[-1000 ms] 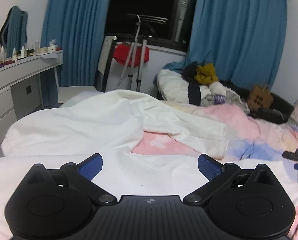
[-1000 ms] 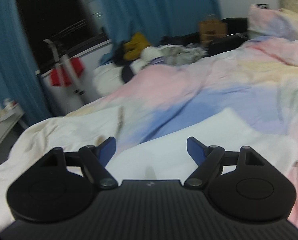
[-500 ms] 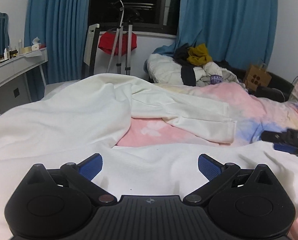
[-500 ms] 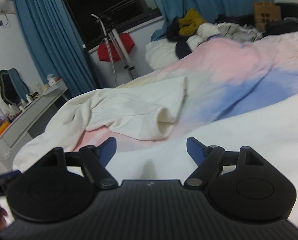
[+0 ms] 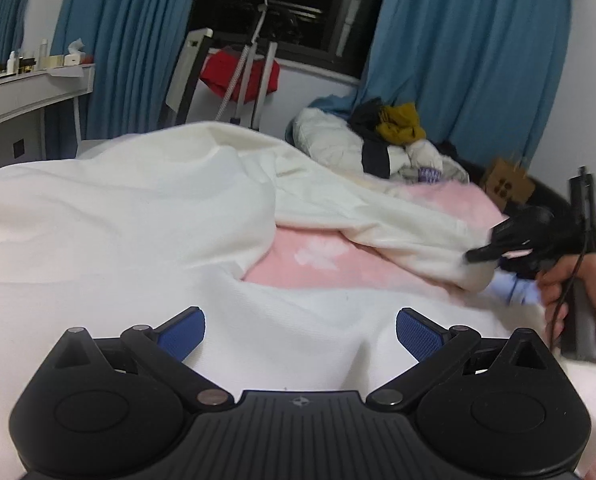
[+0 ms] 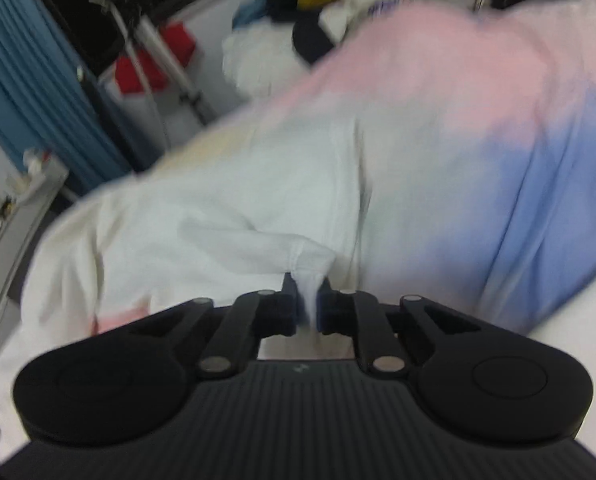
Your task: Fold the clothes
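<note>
A white long-sleeved garment (image 5: pixel 118 216) lies spread over the bed, with one sleeve (image 5: pixel 377 216) reaching right across the pink cover. My left gripper (image 5: pixel 301 330) is open and empty, low over the garment's near white part. My right gripper (image 6: pixel 306 300) is shut on the cuff end of the white sleeve (image 6: pixel 258 216). It also shows in the left wrist view (image 5: pixel 493 254) at the sleeve's end, held by a hand.
The bed has a pink and blue cover (image 6: pixel 517 160). A pile of clothes (image 5: pixel 393 140) lies at the far end. A white desk with bottles (image 5: pixel 26 92) stands left. A drying rack with a red cloth (image 5: pixel 242 72) stands by the dark window and blue curtains (image 5: pixel 465 60).
My right gripper moved left to the sleeve's cuff and closed on it. My left gripper stayed open over the near part of the garment.
</note>
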Available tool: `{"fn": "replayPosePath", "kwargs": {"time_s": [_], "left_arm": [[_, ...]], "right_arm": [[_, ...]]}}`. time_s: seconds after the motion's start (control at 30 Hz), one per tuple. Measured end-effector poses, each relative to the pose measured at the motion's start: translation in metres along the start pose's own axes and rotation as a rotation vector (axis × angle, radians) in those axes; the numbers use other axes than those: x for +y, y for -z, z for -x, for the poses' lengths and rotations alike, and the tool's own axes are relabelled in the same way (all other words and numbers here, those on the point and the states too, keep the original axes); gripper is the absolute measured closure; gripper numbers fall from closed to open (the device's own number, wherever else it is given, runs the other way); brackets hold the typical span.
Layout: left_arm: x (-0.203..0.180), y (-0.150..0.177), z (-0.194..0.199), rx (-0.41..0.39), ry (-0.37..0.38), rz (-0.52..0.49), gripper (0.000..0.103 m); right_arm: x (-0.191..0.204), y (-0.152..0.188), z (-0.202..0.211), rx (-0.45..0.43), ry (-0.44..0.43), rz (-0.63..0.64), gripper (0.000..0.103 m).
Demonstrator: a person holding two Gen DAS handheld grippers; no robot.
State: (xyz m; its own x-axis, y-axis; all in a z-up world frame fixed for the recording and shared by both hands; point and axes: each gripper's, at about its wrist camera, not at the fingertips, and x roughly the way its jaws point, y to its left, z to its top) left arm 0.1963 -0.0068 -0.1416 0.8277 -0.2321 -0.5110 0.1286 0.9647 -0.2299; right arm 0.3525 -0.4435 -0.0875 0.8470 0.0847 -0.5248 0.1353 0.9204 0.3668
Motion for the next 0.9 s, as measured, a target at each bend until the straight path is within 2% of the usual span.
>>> {"fn": "replayPosePath", "kwargs": {"time_s": [0.17,0.33,0.43,0.53,0.6,0.7,0.8,0.9], "left_arm": [[0.007,-0.008,0.005,-0.041,0.022,0.062,0.000],[0.007,-0.009,0.006,-0.046,0.035,0.049,0.000],[0.006,-0.010,0.003,-0.039,0.030,0.039,0.000],[0.004,-0.010,0.001,-0.049,0.032,0.020,0.000],[0.004,-0.010,-0.004,-0.052,0.015,-0.005,0.000],[0.001,-0.007,-0.013,-0.025,0.013,-0.025,0.000],[-0.001,-0.006,-0.022,-0.009,-0.001,-0.062,0.000],[-0.006,-0.005,-0.028,-0.012,-0.008,-0.109,0.000]], "right_arm": [[0.000,-0.051,0.003,-0.034,0.065,0.048,0.095],[-0.009,-0.134,0.047,-0.171,0.188,0.184,0.095],[-0.019,-0.161,0.048,-0.161,0.292,0.234,0.095],[-0.023,-0.183,0.045,-0.181,0.356,0.283,0.095],[-0.029,-0.186,0.047,-0.220,0.340,0.260,0.095],[-0.048,-0.166,0.028,-0.144,0.400,0.243,0.095],[-0.073,-0.133,0.003,-0.001,0.430,0.182,0.095],[-0.097,-0.093,0.000,0.036,0.429,0.166,0.095]]}}
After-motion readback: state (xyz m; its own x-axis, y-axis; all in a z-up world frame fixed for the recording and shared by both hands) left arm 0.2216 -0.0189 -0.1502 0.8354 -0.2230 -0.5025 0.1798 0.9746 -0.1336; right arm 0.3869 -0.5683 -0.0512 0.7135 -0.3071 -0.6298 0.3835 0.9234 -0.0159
